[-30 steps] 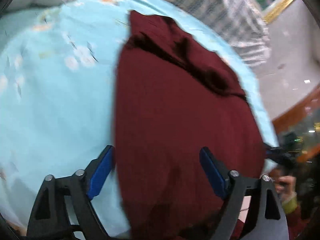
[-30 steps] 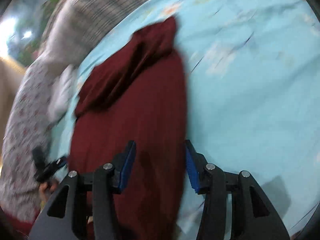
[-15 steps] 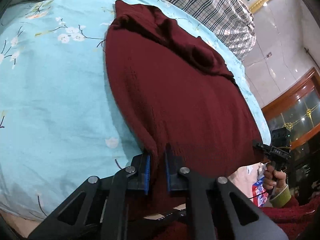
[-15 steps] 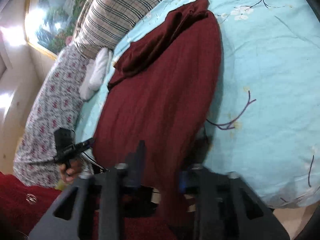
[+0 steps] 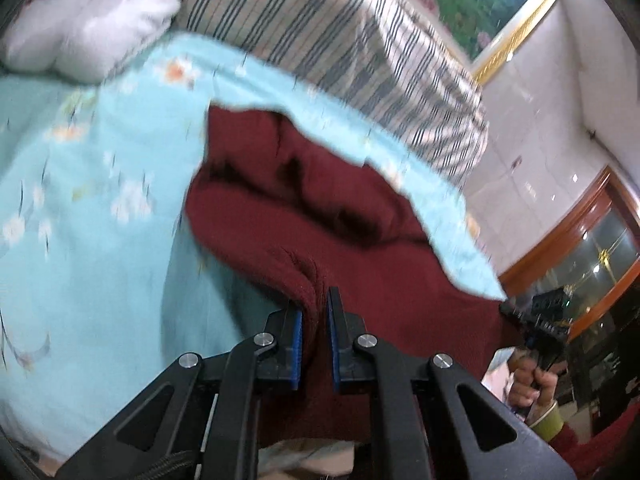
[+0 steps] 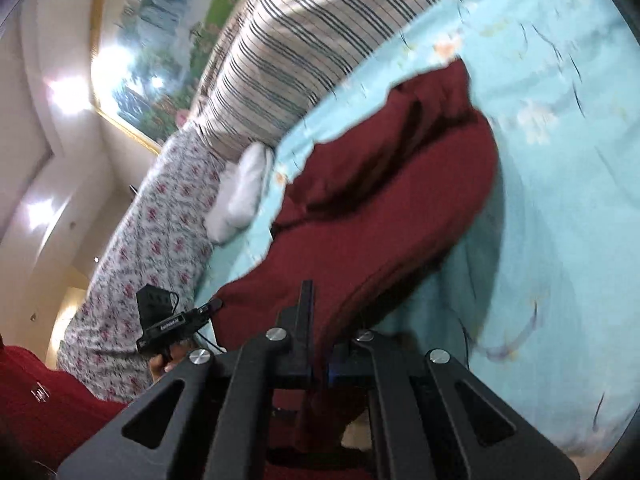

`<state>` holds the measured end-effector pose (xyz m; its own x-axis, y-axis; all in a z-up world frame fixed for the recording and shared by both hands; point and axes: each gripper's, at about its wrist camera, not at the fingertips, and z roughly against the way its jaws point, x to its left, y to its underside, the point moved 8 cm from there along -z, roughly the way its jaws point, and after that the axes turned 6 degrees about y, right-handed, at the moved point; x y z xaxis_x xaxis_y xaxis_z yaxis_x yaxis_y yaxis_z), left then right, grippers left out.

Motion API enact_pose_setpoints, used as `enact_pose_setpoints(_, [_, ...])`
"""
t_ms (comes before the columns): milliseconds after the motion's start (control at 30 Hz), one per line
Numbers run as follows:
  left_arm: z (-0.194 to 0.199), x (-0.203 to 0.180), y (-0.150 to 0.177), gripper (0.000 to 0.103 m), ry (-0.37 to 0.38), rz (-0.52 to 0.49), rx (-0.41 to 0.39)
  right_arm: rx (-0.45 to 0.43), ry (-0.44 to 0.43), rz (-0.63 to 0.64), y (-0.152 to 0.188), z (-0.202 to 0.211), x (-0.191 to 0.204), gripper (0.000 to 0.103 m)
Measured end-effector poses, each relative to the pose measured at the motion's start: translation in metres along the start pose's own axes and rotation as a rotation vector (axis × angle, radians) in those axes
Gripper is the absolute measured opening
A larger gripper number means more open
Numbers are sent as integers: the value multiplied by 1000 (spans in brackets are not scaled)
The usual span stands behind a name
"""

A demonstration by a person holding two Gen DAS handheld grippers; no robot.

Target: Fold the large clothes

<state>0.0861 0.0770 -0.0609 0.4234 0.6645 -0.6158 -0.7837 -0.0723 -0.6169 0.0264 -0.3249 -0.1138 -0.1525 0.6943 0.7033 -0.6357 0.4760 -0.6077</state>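
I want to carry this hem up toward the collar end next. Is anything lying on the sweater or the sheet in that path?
Nothing visible does. Both the left gripper and right gripper are shut on the maroon sweater, and its bunched far end is bare. The white cloth and striped pillow lie beyond it.

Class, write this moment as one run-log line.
left gripper: shut on sweater hem | right gripper: shut on sweater hem | hem raised off bedsheet

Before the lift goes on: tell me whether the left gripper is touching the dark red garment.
Touching. In the left wrist view, the left gripper is shut on a bunched fold of the dark red garment, the cloth pinched between its blue pads.
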Motion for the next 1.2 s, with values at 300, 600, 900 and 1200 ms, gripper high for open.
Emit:
enact_pose_setpoints(300, [-26, -6, -99, 7, 4, -3, -160, -115, -2, 39, -91, -17, 7, 5])
enact_pose_setpoints(600, [-156, 65, -172, 7, -141, 71, -130, -85, 186, -14, -201, -104, -64, 5])
enact_pose_setpoints(900, [-213, 135, -156, 7, -208, 177, -52, 44, 322, -57, -206, -180, -132, 5])
enact_pose_setpoints(1200, [-171, 54, -115, 16, -42, 63, 7, -51, 382, -46, -203, -123, -114, 38])
